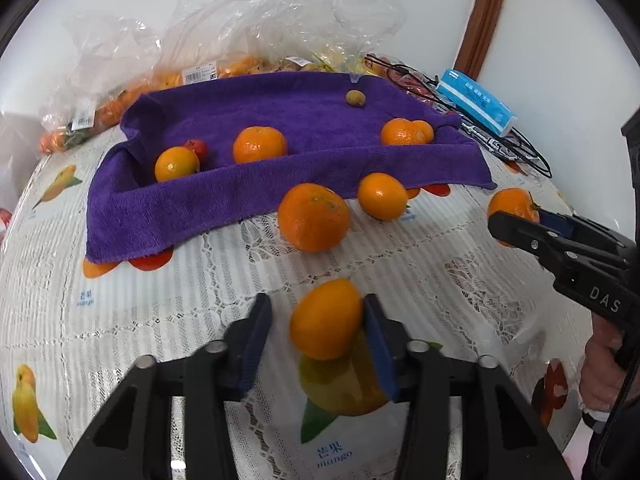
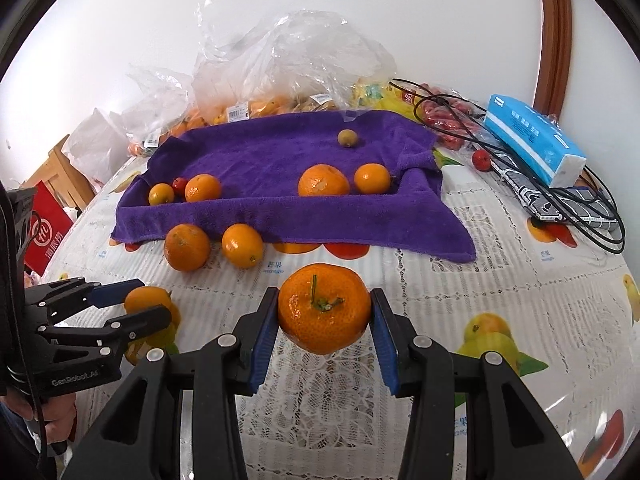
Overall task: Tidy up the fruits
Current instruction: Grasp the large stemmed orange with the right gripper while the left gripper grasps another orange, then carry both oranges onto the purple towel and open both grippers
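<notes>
The left hand-held gripper (image 1: 316,332) stands part open around an orange (image 1: 326,319), touching only its right pad. The right hand-held gripper (image 2: 325,320) clamps a tangerine (image 2: 324,307); the towel (image 2: 280,160) lies ahead of both.

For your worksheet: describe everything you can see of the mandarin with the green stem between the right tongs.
The mandarin is round, slightly flattened, bright orange with dimpled, glossy peel. A thin green stem and small leafy calyx point toward the camera. It sits between the blue pads of the right tongs, which grip its sides, above the lace tablecloth.
</notes>
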Motion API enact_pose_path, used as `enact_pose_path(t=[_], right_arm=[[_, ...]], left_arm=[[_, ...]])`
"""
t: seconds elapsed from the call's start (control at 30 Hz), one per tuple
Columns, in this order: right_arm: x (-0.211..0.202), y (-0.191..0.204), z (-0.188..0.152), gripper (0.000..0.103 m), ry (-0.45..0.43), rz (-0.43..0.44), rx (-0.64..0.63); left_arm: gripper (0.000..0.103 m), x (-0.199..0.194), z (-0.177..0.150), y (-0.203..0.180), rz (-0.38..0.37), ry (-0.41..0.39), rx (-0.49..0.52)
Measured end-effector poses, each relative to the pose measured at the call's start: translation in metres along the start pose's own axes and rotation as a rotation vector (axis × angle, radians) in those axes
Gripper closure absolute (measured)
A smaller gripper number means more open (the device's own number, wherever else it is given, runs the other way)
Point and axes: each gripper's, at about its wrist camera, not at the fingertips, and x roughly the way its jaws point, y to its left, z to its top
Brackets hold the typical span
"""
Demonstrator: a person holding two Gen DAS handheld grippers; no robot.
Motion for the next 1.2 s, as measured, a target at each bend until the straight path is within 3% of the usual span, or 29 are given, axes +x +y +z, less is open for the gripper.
enact_pose_path(t=[0.6,1.2], right_arm=[[-0.005,0.006,0.007,0.059,-0.024,0.004,-0.005],[-0.01,0.024,0.067,0.059,-0.111,0.031,-0.031]], left_arm=[[0.07,-0.016,0.008,0.015,-0.009,-0.053,-0.037],[0.07,-0.04,0.073,0.046,0.036,-0.175,-0.104]])
